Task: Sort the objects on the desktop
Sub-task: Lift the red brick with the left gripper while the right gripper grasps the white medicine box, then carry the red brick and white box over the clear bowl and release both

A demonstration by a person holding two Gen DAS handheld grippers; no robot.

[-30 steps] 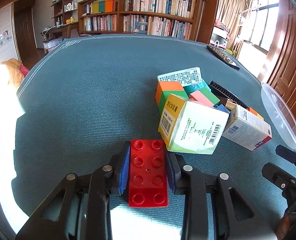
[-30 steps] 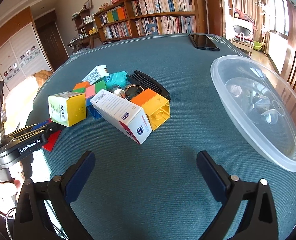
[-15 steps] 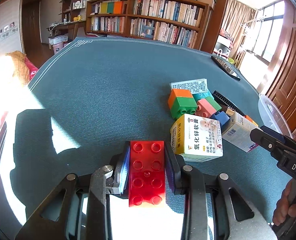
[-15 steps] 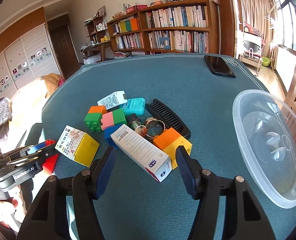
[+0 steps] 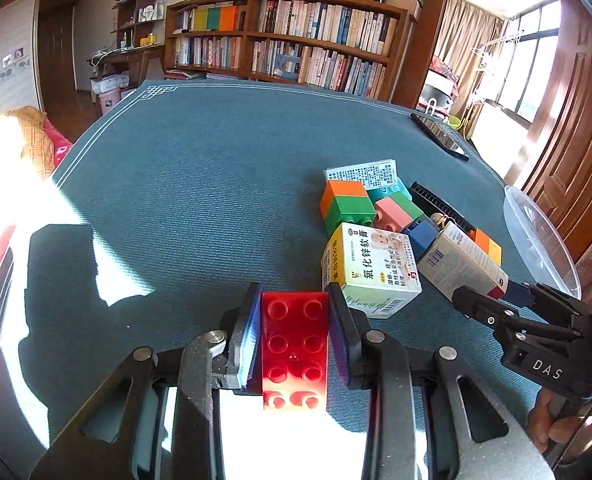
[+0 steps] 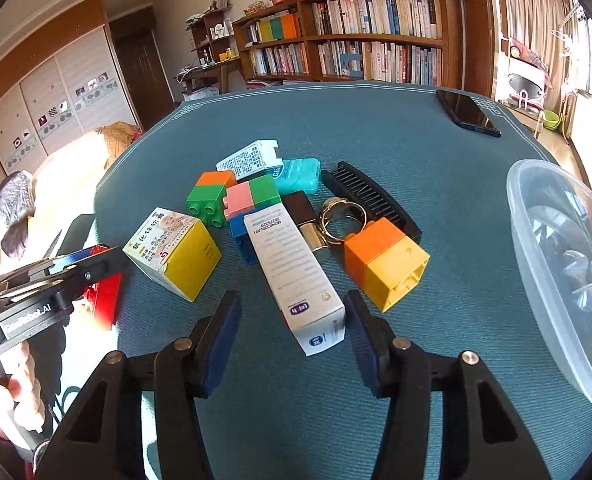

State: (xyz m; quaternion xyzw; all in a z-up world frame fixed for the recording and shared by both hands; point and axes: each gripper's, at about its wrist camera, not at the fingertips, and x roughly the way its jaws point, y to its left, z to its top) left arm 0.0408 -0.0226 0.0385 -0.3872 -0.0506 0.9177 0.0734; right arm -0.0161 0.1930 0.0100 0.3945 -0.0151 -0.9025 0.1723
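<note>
My left gripper (image 5: 295, 300) is shut on a red brick (image 5: 294, 344) and holds it near the table's front left, beside a yellow-and-white medicine box (image 5: 370, 270). My right gripper (image 6: 292, 308) is open, its jaws on either side of the near end of a long white box (image 6: 294, 276). A pile lies behind: orange-green brick (image 6: 210, 196), pink-green brick (image 6: 250, 196), blue brick (image 6: 242, 236), orange-yellow brick (image 6: 386, 262), teal case (image 6: 298, 176), black comb (image 6: 372, 200), metal ring (image 6: 342, 220).
A clear plastic bowl (image 6: 556, 264) stands at the right edge of the blue-green table (image 6: 376, 128). A black phone (image 6: 468, 112) lies at the far right. A white leaflet box (image 6: 250, 158) lies behind the pile. Bookshelves stand beyond the table.
My left gripper has lifted back with the red brick. My right gripper has narrowed and moved in around the near end of the long white box.
</note>
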